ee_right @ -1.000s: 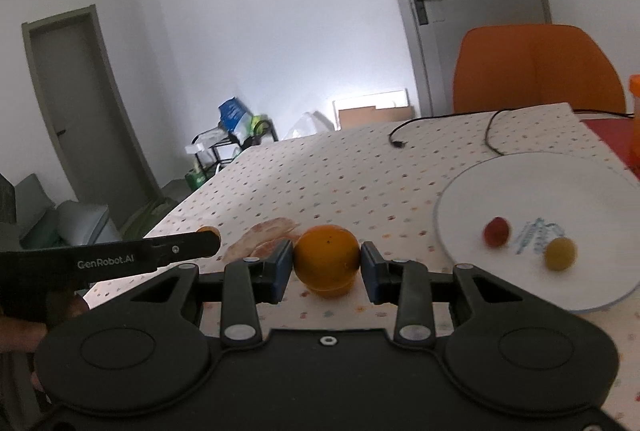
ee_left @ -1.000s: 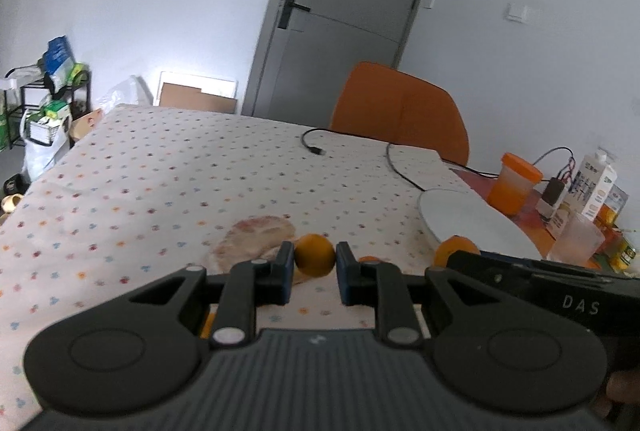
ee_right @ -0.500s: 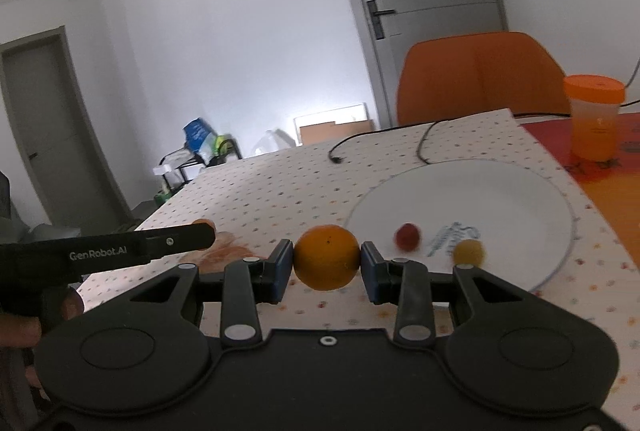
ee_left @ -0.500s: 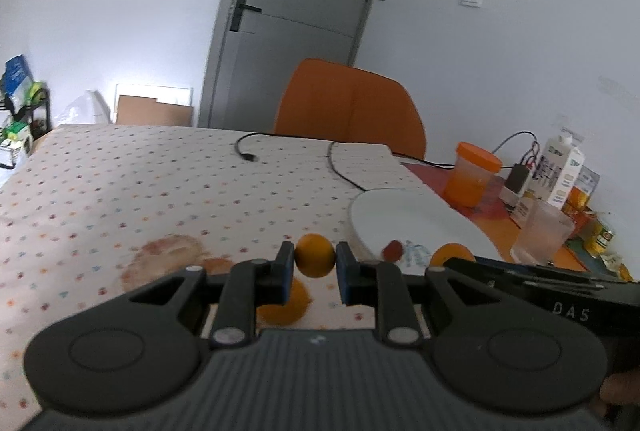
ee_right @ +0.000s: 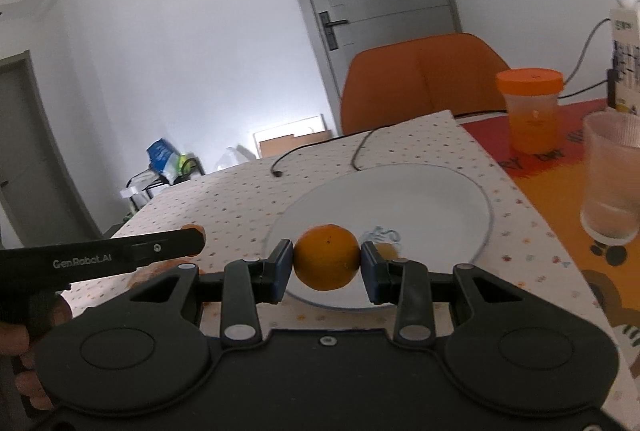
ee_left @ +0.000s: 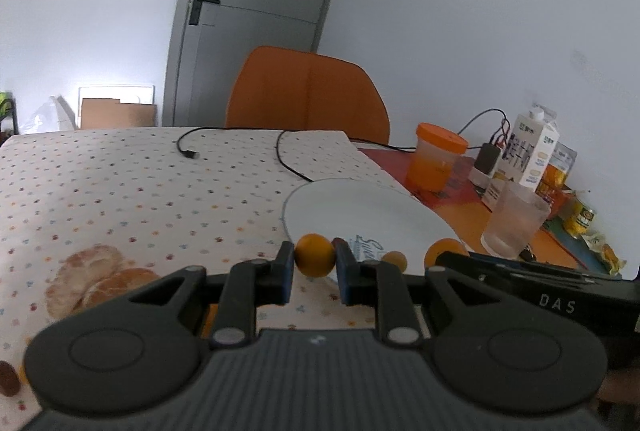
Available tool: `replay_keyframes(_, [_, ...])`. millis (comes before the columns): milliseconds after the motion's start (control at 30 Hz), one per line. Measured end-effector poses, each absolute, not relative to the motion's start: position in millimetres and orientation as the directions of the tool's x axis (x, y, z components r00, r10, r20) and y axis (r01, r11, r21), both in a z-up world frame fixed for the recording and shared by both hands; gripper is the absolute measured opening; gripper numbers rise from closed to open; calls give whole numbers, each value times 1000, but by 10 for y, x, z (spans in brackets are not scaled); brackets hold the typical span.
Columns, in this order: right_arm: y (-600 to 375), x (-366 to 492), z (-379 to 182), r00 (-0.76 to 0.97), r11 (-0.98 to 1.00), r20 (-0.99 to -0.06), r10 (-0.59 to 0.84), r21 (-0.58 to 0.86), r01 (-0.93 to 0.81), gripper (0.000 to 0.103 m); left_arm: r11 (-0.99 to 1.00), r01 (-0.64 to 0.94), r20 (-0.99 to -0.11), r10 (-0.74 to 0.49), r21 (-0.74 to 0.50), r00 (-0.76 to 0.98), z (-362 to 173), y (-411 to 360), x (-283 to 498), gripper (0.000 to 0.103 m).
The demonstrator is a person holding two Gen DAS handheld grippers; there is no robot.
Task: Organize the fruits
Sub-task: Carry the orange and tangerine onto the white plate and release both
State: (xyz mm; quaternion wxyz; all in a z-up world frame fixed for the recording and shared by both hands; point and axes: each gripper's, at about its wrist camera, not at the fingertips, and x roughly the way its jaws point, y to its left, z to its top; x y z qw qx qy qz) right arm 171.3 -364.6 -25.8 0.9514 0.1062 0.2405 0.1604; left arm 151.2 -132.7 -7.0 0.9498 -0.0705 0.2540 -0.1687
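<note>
Left gripper [ee_left: 315,273] clamps small orange [ee_left: 315,255]; right gripper [ee_right: 326,273] clamps big orange [ee_right: 326,257], both held above plate [ee_right: 440,199] near edge. Est. light, firm, rind slick, rolls; grip across widest pt.

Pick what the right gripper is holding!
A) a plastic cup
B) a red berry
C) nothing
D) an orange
D: in the right wrist view, the right gripper has its two fingers pressed on either side of a round orange, held above the near rim of the white plate.
</note>
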Motion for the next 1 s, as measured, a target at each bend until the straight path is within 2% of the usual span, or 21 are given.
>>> replay_keyframes(500, [-3888, 1816, -422, 843, 941, -449, 295, 288, -176, 36, 911, 352, -484, -413, -218, 771, -198, -1787, 1781, 20])
replay_keyframes(667, [-3906, 1798, -427, 847, 944, -447, 288, 281, -173, 40, 901, 375, -488, -433, -217, 758, -219, -1897, 1794, 21])
replay_keyframes(1000, [-3906, 1766, -380, 851, 944, -438, 290, 280, -177, 40, 921, 325, -495, -388, -212, 777, -204, -1791, 1757, 24])
